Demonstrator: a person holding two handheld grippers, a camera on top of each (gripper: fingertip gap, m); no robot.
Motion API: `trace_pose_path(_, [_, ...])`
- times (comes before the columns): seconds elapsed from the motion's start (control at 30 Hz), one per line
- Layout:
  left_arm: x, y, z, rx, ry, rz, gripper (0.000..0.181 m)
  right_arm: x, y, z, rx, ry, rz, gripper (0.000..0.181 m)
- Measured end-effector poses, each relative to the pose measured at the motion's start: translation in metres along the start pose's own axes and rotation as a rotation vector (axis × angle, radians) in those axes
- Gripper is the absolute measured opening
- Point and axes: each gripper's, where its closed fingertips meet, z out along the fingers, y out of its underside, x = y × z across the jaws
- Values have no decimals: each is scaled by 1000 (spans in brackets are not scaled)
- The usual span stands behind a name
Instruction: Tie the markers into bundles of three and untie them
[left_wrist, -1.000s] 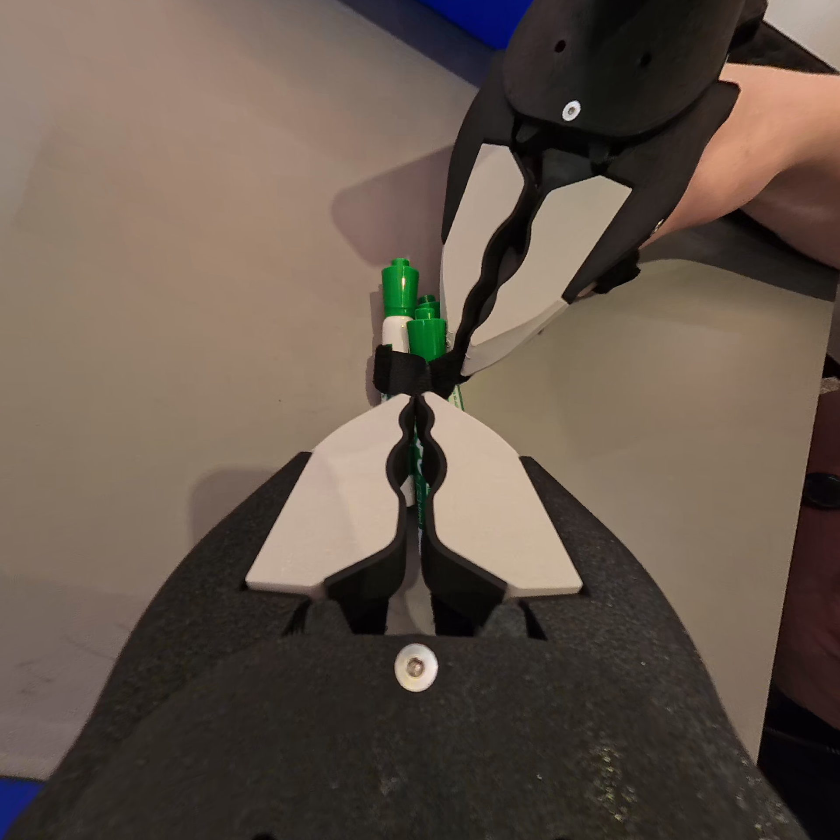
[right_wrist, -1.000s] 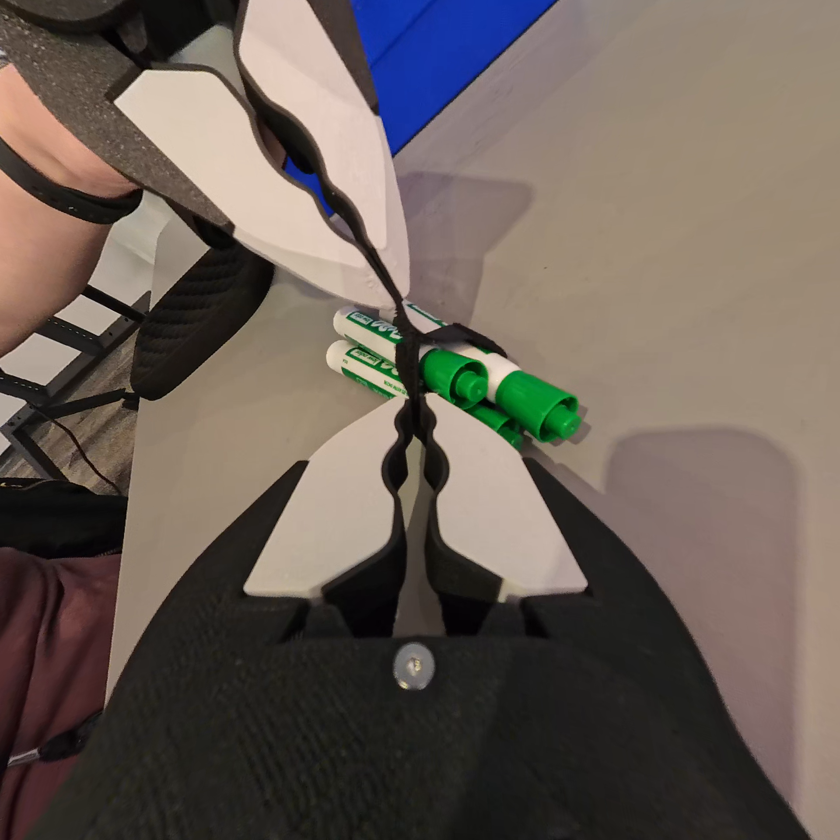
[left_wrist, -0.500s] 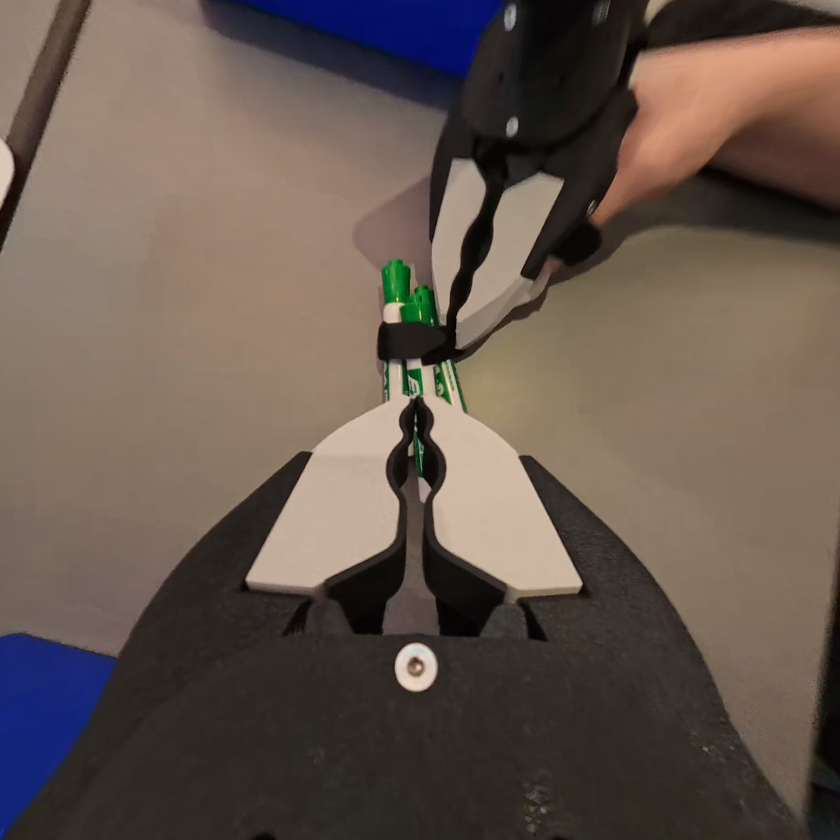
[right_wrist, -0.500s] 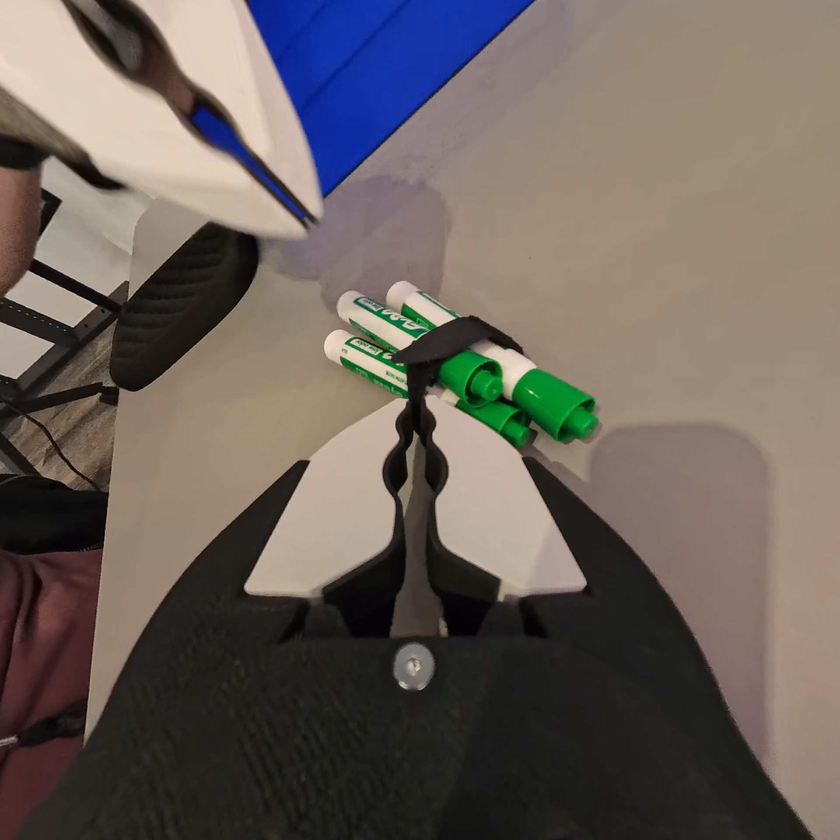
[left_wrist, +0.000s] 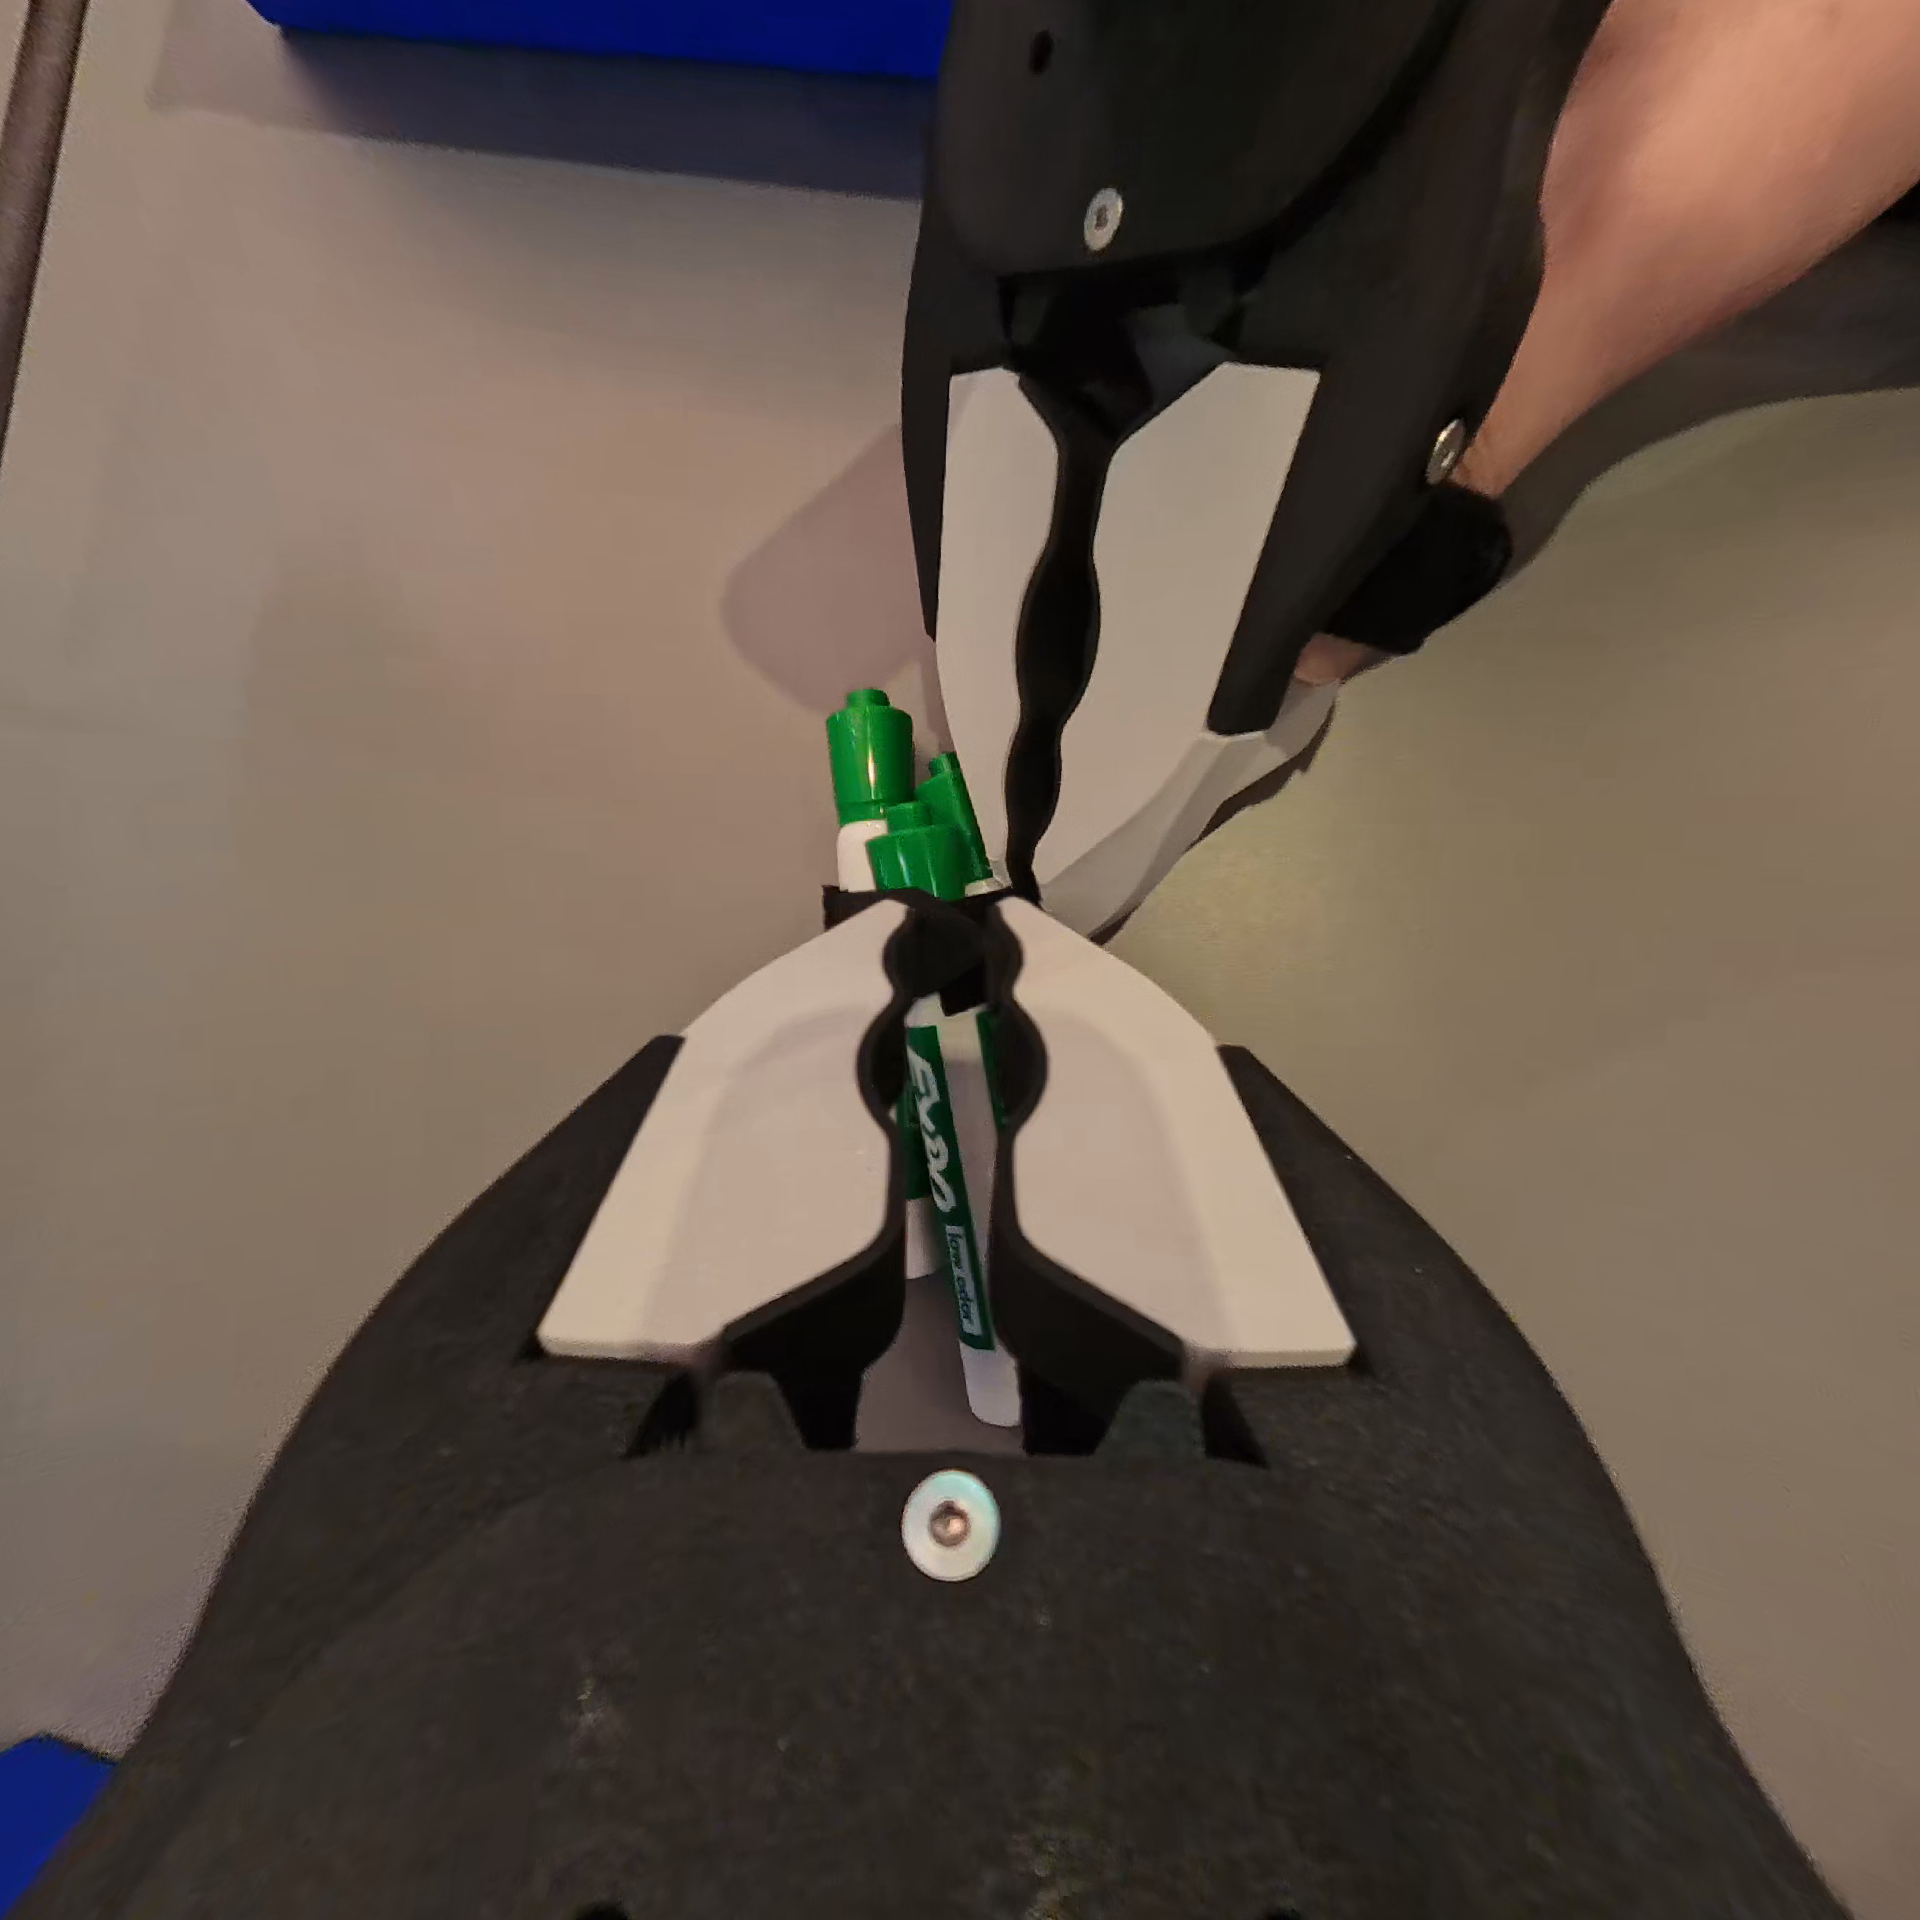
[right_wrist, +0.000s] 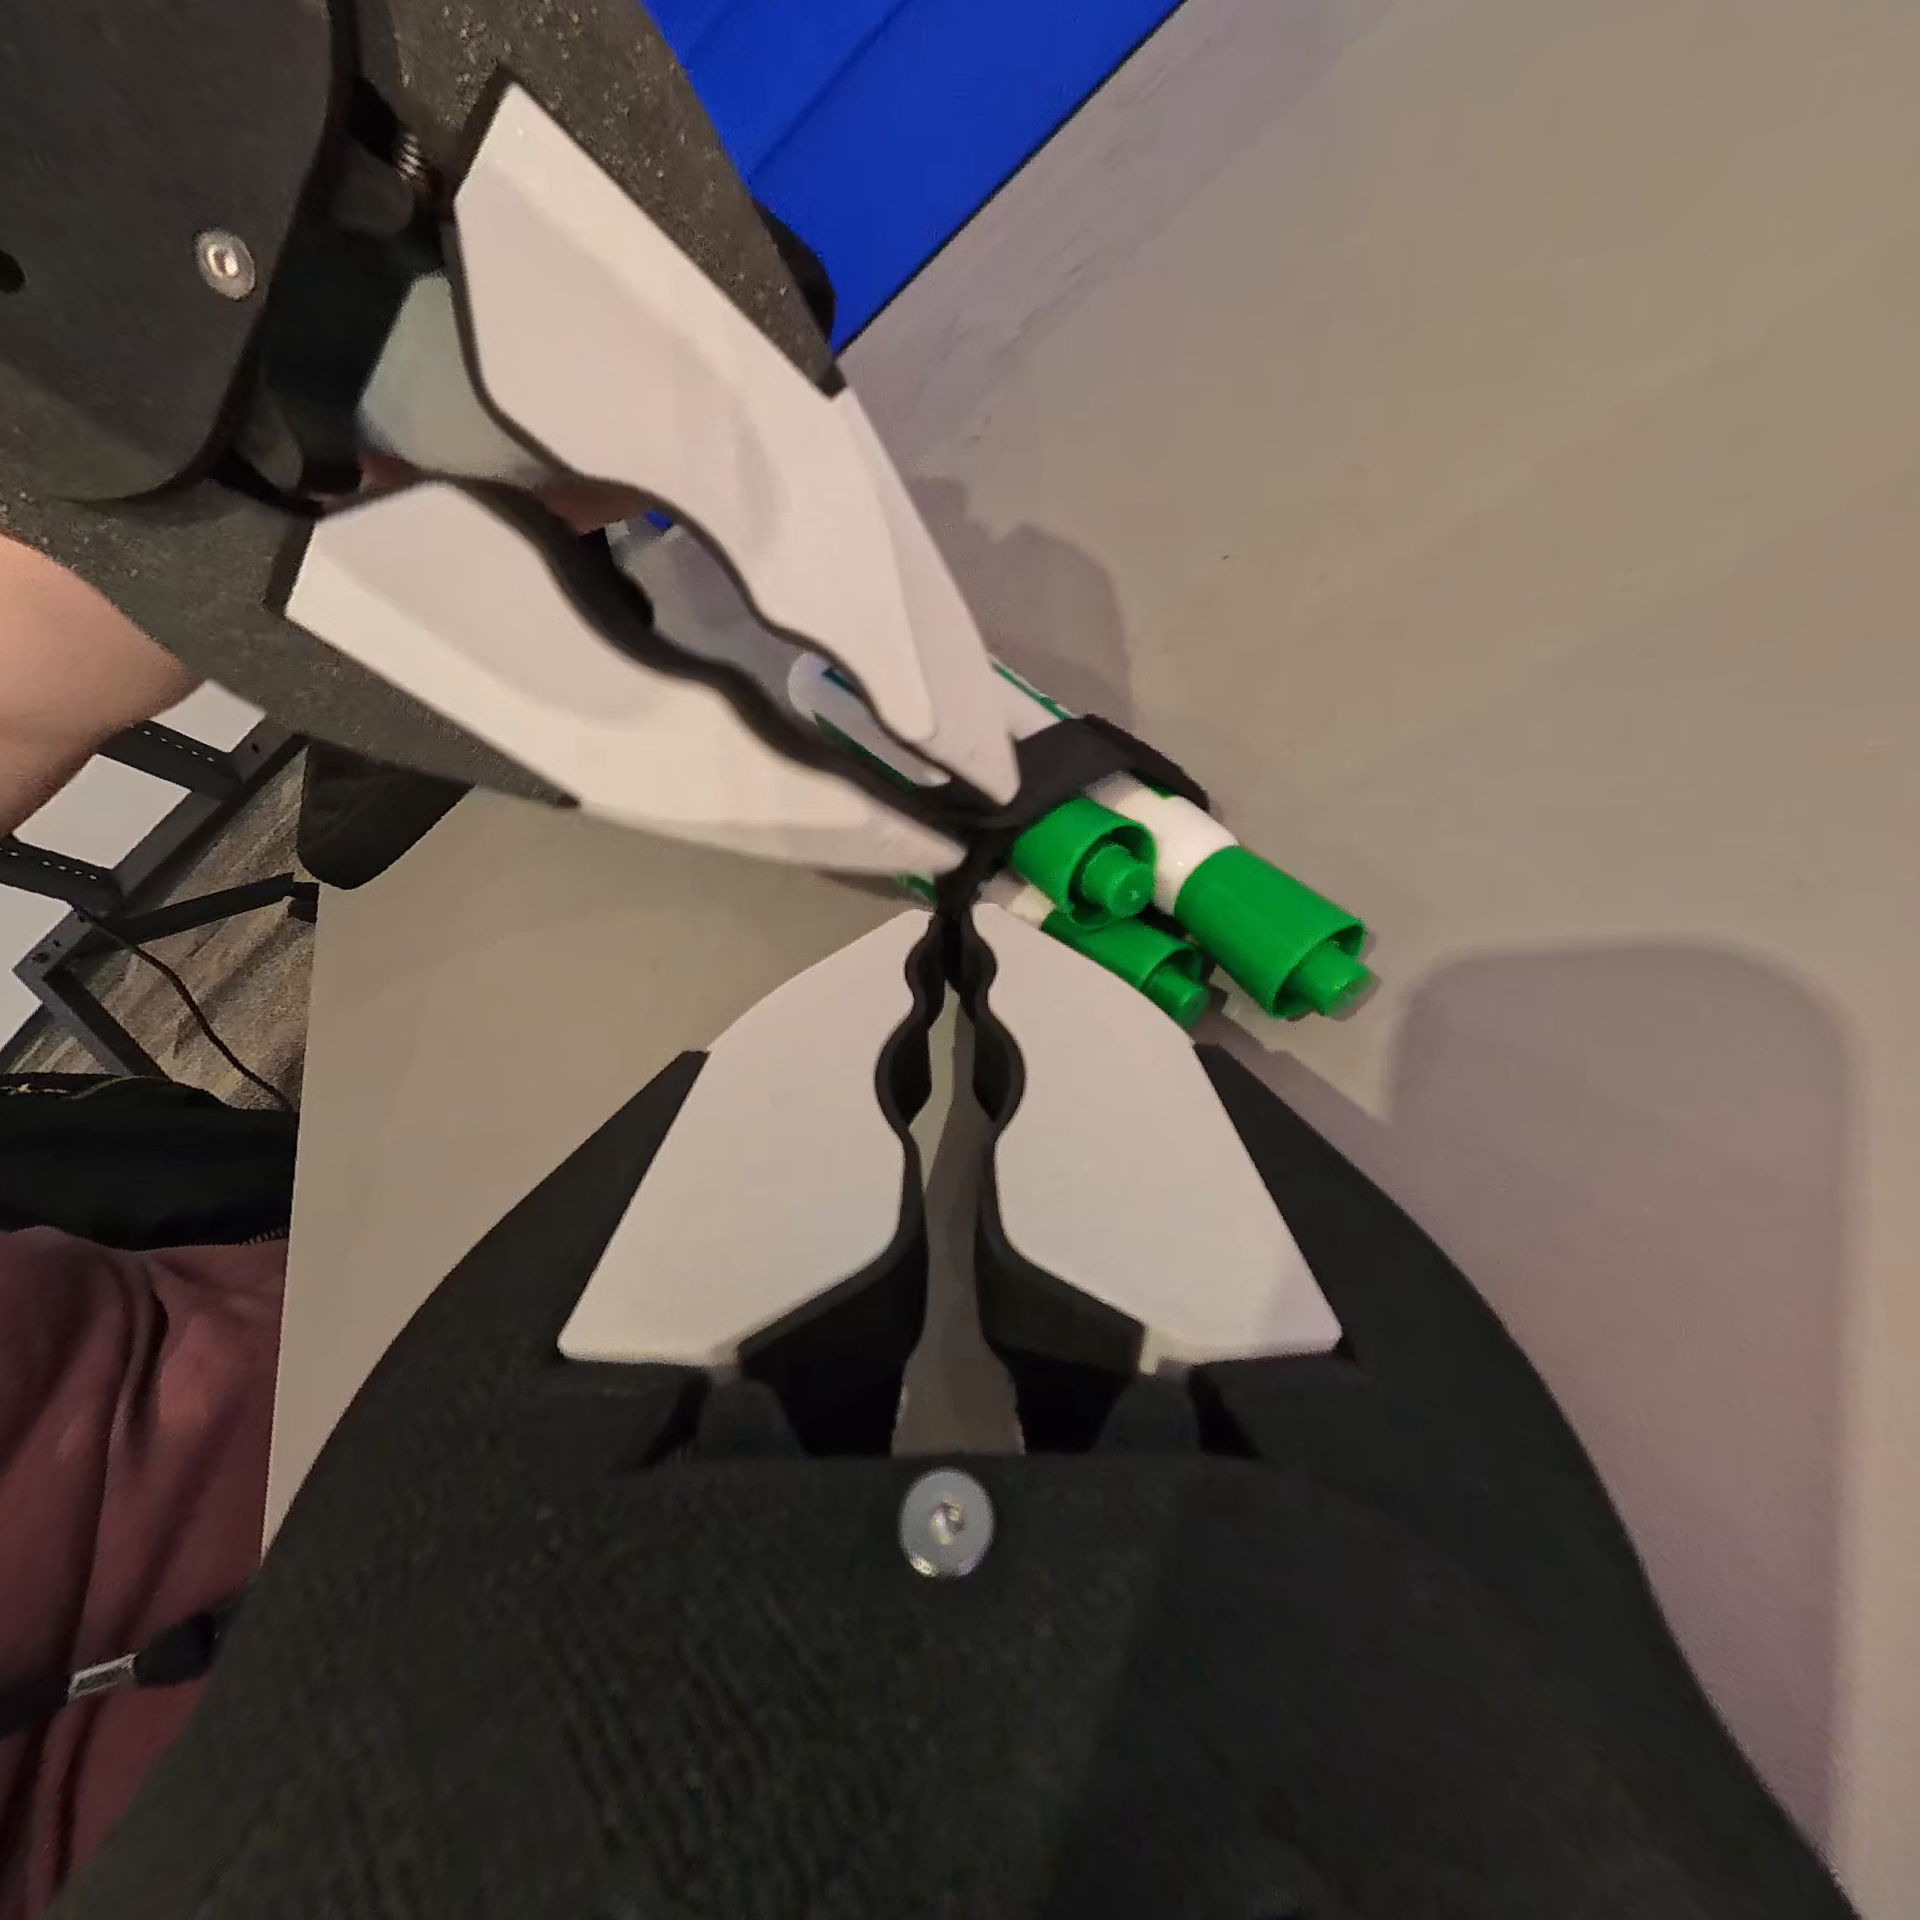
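Three green-capped white markers (left_wrist: 871, 764) lie bundled on the grey table, with a black strap (left_wrist: 935, 951) wrapped around them just behind the caps. My left gripper (left_wrist: 951, 914) is over the marker barrels, its tips closed on a wad of the strap. My right gripper (left_wrist: 1023, 883) comes in from the upper right, and its tips meet the strap right beside the left tips. In the right wrist view the right gripper (right_wrist: 951, 920) is shut on the strap end. The left gripper (right_wrist: 961, 821) reaches in from the upper left onto the strap (right_wrist: 1081, 748) at the markers (right_wrist: 1268, 914).
The grey table (left_wrist: 416, 727) spreads around the bundle. A blue object (right_wrist: 883, 135) lies along the far edge. A person's hand (left_wrist: 1714, 156) holds the right gripper. The table's left edge, a black frame (right_wrist: 135, 904) and maroon clothing (right_wrist: 104, 1403) show in the right wrist view. Only a small space, under 4 cm, lies between the two pairs of fingers.
My left gripper moved forward over the markers and its tips now close on the strap, with the jaws a little wider than before. The right gripper stayed shut on the strap end.
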Motion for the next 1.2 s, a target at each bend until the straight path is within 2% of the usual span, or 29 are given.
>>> trace_pose_path(0.03, [-2,-2,-1,16,-8,-2,2,0,0,0,-1,-1,-4,3])
trace_pose_path(0.17, [-3,-2,-2,18,67,-82,1,-1,0,0,-3,-7,-5,3])
trace_pose_path(0.33, [-7,-1,-6,-8,29,-79,1,-1,-1,-1,9,-17,6,3])
trace_pose_path(0.5, [-3,1,-17,38,101,-174,1,-5,-1,-2,22,-32,-10,4])
trace_pose_path(0.53, [-6,2,-19,42,87,-178,1,-5,1,-1,7,-32,-13,2])
trace_pose_path(0.6, [-32,13,-33,21,-56,-163,1,-4,8,-1,-42,-28,-22,3])
trace_pose_path(0.67, [-21,-9,-54,170,113,-302,0,-1,3,-2,-4,-13,-7,3])
trace_pose_path(0.7, [-22,-12,-59,179,110,-308,1,-1,0,-2,10,-13,-6,3])
trace_pose_path(0.8, [-22,-2,-52,73,44,-208,1,-3,3,0,-17,-25,-13,3])
trace_pose_path(0.9, [-25,8,-42,6,23,-222,1,-6,5,-2,-25,-40,-19,9])
trace_pose_path(1.0, [-28,12,-37,-9,16,-227,1,-9,8,-4,-45,-54,0,18])
trace_pose_path(1.13, [-31,20,-29,-42,41,-251,1,-10,14,-7,-97,-28,-51,19])
trace_pose_path(1.2, [-36,22,-26,-53,52,-274,1,-13,21,-9,-148,-21,-83,27])
